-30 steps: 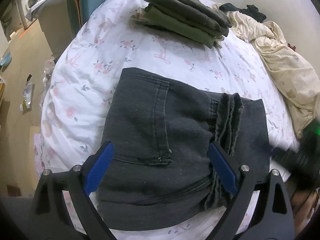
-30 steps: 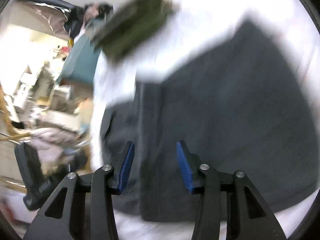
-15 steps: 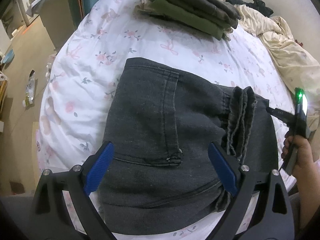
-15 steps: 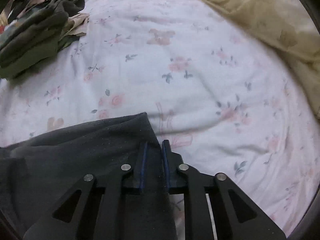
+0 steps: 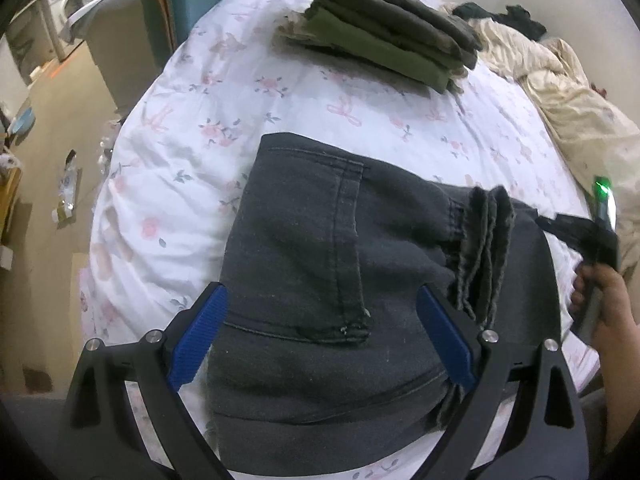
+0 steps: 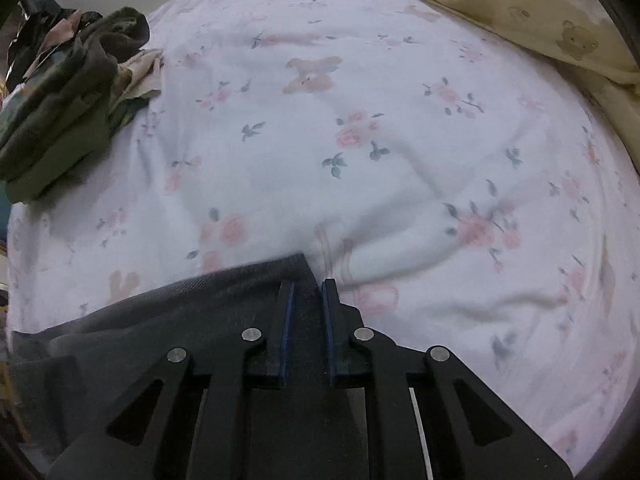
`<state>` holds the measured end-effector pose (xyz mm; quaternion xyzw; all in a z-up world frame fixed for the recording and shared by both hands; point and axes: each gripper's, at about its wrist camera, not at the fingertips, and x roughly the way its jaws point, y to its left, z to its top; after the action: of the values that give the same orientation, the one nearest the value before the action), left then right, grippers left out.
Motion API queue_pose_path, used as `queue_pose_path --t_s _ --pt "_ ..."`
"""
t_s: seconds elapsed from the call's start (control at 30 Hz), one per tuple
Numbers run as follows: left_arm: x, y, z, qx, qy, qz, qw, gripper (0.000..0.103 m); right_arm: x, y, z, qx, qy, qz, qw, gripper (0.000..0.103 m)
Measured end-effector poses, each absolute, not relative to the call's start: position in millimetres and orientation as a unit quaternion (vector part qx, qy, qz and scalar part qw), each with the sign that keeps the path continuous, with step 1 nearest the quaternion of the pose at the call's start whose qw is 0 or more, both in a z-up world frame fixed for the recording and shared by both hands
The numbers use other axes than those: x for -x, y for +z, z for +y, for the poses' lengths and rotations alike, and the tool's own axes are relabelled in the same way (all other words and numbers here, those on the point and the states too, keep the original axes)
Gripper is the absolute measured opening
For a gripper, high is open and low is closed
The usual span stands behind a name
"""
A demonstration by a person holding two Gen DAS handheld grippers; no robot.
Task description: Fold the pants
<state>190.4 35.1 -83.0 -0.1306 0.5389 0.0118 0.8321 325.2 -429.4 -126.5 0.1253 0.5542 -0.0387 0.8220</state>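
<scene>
Dark grey pants (image 5: 320,240), folded into a block, lie on the flowered bedsheet (image 5: 240,100); their frayed hems are stacked at the right. My left gripper (image 5: 320,292) hovers open over the pants' near half, its blue pads wide apart on either side of a back pocket. In the left wrist view a hand holds my right gripper (image 5: 548,222) at the pants' right edge. In the right wrist view that gripper (image 6: 308,284) has its jaws narrowed on the far corner of the pants (image 6: 160,320), with dark cloth between the pads.
A stack of folded olive and dark green pants (image 5: 384,32) (image 6: 60,112) sits at the back of the bed. A rumpled cream blanket (image 5: 580,112) (image 6: 520,12) lies along the right side. The bed's edge drops to the floor at left, by a washing machine (image 5: 68,0).
My right gripper swung from above the pants to their right corner and its jaws narrowed onto the cloth. The left gripper stayed open in place.
</scene>
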Motion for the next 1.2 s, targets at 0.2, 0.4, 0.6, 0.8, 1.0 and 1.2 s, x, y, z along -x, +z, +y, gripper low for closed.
queue_pose_path --t_s 0.2,0.4,0.6,0.8,1.0,1.2 --pt "-190.7 -67.2 30.6 0.14 -0.009 0.526 0.839 0.093 -256.3 -86.8 -420.0 -0.136 0.004 0.599 0.789 0.015" --pt "-182.1 -54.5 28.1 0.132 -0.026 0.511 0.849 0.093 -184.1 -145.3 -420.6 -0.109 -0.042 0.683 0.721 0.012" --pt "-178.5 -49.0 32.4 0.126 -0.019 0.502 0.856 0.093 -153.7 -98.6 -449.4 -0.206 -0.062 0.603 0.768 0.047" --pt "-175.7 -45.6 35.9 0.123 -0.015 0.494 0.86 0.093 -146.5 -111.1 -461.4 -0.229 -0.103 0.615 0.748 0.068" --pt "-177.0 -44.5 35.0 0.119 -0.017 0.492 0.862 0.093 -156.3 -135.7 -443.6 -0.214 -0.082 0.65 0.725 0.046" --pt "-176.4 -51.7 31.1 0.1 -0.02 0.499 0.861 0.093 -137.4 -93.9 -439.6 -0.219 -0.077 0.589 0.774 0.014"
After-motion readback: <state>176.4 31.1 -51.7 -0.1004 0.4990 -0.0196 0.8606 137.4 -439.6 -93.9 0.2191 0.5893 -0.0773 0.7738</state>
